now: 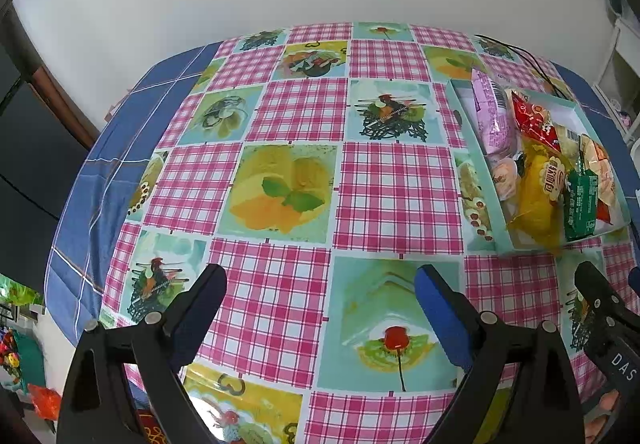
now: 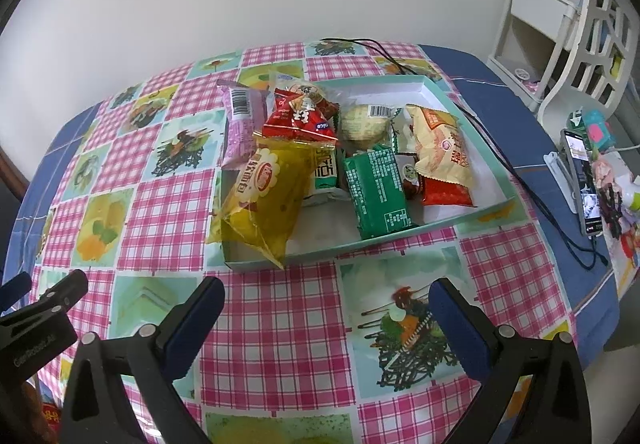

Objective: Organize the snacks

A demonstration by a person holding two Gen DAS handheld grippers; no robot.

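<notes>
**Both grippers held above the cloth, short of the filled snack box**

Nearest, the left gripper point(image 1: 320, 308) is seen with its jaws spread wide and nothing between them; only the checked tablecloth point(image 1: 280, 180) lies in the gap. The right gripper point(image 2: 326, 318) is likewise wide open and empty, and no packet lies loose on the cloth beneath either pair of jaws. Ahead of the right jaws, slightly towards their left finger, the shallow box point(image 2: 460, 222) is found, heaped with snacks: a yellow bread packet point(image 2: 260, 200) overhangs the near corner, a green packet point(image 2: 378, 196) leans beside it, a red packet point(image 2: 300, 122) rides on top, and a purple packet point(image 2: 240, 124) stands at the far left wall. From the left jaws the box is well to the right and beyond. The step is judged to be tidying the pile. The overhanging yellow packet is best taken first, across its narrow width, so that the heap above is not toppled. Farthest right, a phone point(image 2: 580, 180) and cable point(image 2: 520, 180) are to be avoided.
</notes>
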